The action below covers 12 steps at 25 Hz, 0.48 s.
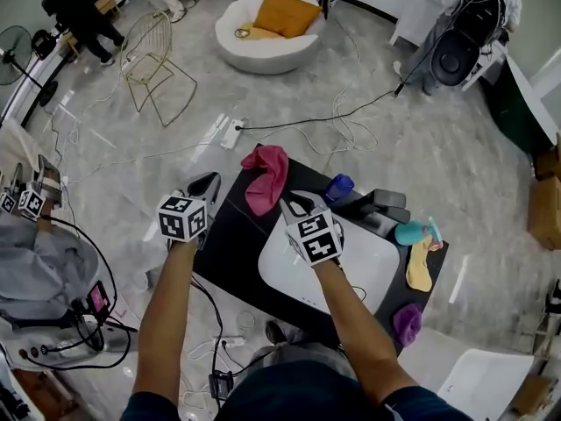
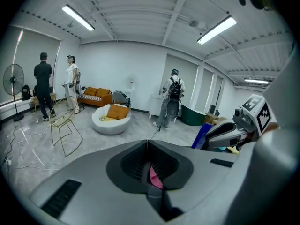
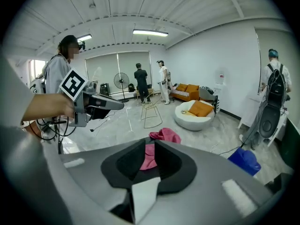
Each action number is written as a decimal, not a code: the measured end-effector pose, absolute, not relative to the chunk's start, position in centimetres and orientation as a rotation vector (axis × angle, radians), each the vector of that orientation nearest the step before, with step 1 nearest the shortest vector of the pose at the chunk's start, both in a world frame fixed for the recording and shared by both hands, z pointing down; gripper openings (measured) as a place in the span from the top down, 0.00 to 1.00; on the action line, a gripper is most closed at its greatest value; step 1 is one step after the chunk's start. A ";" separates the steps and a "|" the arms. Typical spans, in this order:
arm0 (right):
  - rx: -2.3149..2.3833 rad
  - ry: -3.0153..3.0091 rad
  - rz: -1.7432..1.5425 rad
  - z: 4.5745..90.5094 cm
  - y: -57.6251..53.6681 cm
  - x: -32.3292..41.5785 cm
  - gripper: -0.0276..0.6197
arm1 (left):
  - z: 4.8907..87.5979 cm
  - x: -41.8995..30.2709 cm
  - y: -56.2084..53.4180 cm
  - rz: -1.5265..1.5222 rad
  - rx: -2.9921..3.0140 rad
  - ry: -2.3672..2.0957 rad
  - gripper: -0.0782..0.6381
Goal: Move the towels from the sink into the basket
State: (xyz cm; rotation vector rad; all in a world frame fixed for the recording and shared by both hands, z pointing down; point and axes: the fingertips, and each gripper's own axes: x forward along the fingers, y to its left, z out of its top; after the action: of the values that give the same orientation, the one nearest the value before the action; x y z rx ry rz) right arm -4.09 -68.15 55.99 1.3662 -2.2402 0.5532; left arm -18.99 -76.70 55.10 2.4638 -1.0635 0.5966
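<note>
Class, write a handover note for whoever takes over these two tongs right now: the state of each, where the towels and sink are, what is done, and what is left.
Left tongs: shut, empty, beside the black counter's left edge.
Right tongs: open, empty, above the white sink's far left corner, aimed at the pink towel.
Towels: all are on the counter. The pink one is beyond the sink, with the blue towel to its right. The teal cloth and yellow towel are at the right edge, the purple towel near-right.
Sink: what shows holds no towel.
Basket: in no view.
Done: nothing visibly.
Left: find the basket and move all five, probably pink first.
</note>
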 end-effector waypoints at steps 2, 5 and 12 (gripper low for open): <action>1.355 -2.232 0.580 57.6 -69.0 -4.3 0.84 | 56.7 -18.4 -78.0 0.613 2.452 -1.060 0.88; 1.338 -2.218 0.610 60.1 -70.0 -4.5 0.82 | 59.1 -17.5 -79.4 0.643 2.434 -1.047 0.88; 1.268 -2.166 0.678 65.6 -71.4 -5.5 0.79 | 65.1 -15.7 -82.2 0.734 2.364 -1.010 0.81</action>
State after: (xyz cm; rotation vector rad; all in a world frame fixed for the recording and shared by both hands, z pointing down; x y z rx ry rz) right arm -5.45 -71.36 65.64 1.2681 -2.1661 0.6781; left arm -15.72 -82.19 65.06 2.3645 -1.0099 0.7344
